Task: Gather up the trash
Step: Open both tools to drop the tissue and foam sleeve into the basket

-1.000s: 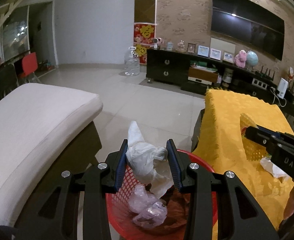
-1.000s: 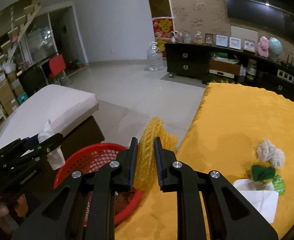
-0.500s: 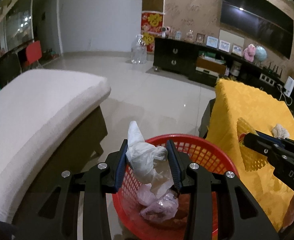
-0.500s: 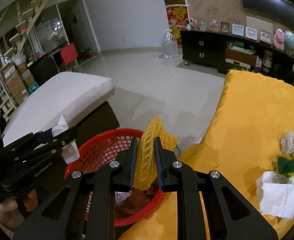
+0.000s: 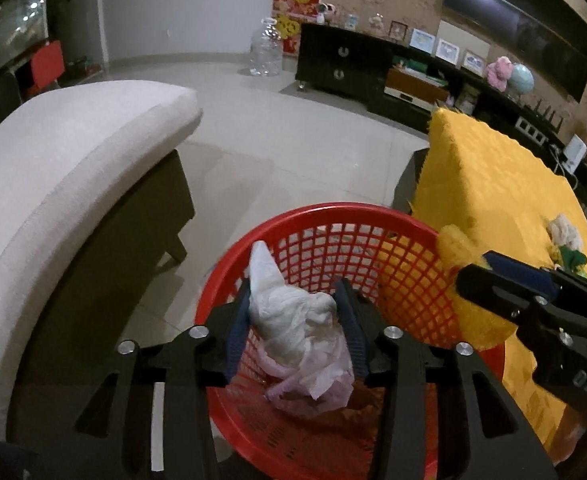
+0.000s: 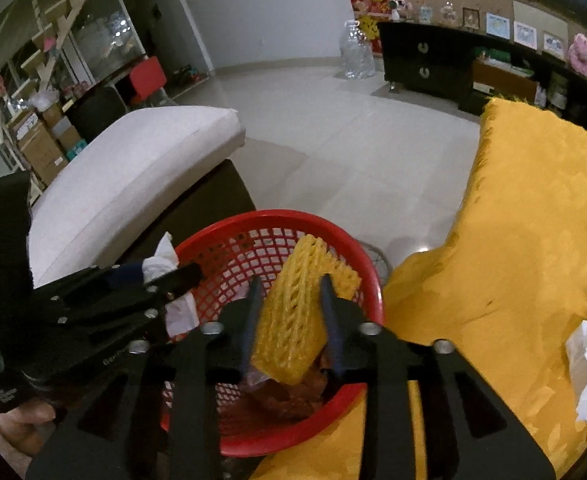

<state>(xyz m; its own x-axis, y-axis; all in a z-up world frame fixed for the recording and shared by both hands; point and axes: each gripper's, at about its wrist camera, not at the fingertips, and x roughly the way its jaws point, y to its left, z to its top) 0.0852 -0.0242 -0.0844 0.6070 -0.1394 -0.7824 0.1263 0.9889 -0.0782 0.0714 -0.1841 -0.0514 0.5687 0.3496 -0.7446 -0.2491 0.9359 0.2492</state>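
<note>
Over the red basket [image 5: 325, 216], our left gripper [image 5: 295, 320] and right gripper [image 6: 291, 312] spread their fingers, releasing a crumpled tissue [image 5: 293, 316] and yellow foam net [image 6: 293, 320] between them; more scraps [image 5: 567, 240] wait on the tabletop [image 5: 493, 184].

1 red basket [image 5: 325, 216], 2 tools – left tool [image 5: 295, 316], right tool [image 6: 291, 312], 1 white tissue wad [image 5: 289, 312], 1 yellow foam net [image 6: 297, 316], 1 worktop w/ yellow cloth [image 6: 533, 216].
</note>
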